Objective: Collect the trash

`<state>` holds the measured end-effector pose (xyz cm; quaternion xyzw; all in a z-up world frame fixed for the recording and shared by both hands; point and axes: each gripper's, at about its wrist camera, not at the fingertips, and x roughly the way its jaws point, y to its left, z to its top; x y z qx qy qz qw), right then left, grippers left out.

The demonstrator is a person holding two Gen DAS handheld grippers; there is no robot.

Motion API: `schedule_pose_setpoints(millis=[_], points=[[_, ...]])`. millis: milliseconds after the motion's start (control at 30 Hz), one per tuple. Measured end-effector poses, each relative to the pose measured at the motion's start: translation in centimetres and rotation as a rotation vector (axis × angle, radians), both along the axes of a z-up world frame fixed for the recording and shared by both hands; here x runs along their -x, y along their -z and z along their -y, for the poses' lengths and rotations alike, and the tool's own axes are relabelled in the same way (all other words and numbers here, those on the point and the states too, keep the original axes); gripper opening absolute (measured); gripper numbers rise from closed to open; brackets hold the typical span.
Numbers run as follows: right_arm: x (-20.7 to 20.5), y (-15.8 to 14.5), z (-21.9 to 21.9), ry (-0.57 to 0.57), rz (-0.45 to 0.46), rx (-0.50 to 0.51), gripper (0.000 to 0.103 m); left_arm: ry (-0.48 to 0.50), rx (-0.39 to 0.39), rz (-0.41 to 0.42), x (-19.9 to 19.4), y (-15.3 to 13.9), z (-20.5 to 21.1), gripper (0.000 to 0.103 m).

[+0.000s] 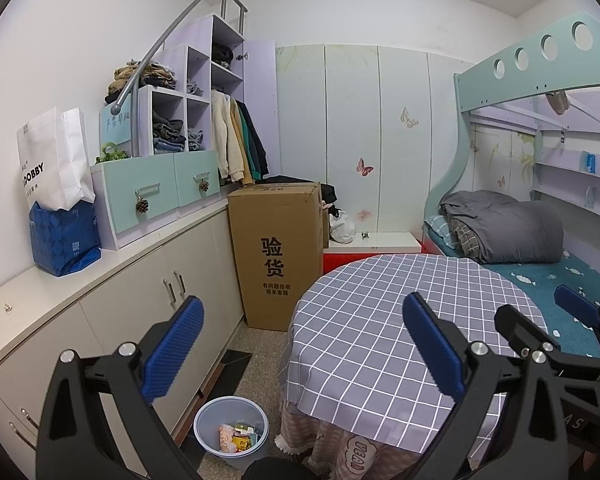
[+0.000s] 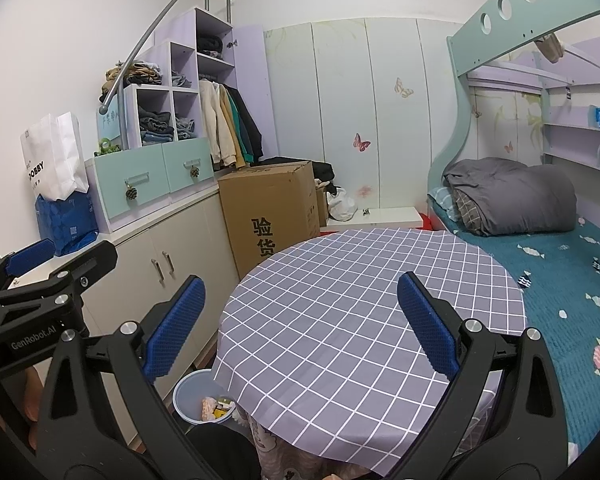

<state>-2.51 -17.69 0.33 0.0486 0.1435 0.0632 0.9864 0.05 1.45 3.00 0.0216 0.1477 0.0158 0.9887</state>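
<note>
Down on the floor, left of the round table [image 1: 380,320], sits the blue bin [image 1: 231,426] with trash [image 1: 238,438] inside. Both grippers are wide open and hold nothing. The left gripper [image 1: 300,344] is nearer the bin than the right gripper [image 2: 300,322].

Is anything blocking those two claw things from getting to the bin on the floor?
For the left gripper, nothing visible: the bin lies open below it. For the right gripper, the round table overhangs part of the bin's rim.
</note>
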Motion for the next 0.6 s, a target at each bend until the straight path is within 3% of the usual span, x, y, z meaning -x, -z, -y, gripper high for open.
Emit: schedule_pose_setpoints(millis=[600], points=[[0.08,0.47,-0.14,-0.001,-0.006,-0.002,0.095,0.002,-0.002,-0.006,-0.13,0.32,-0.43,0.098]])
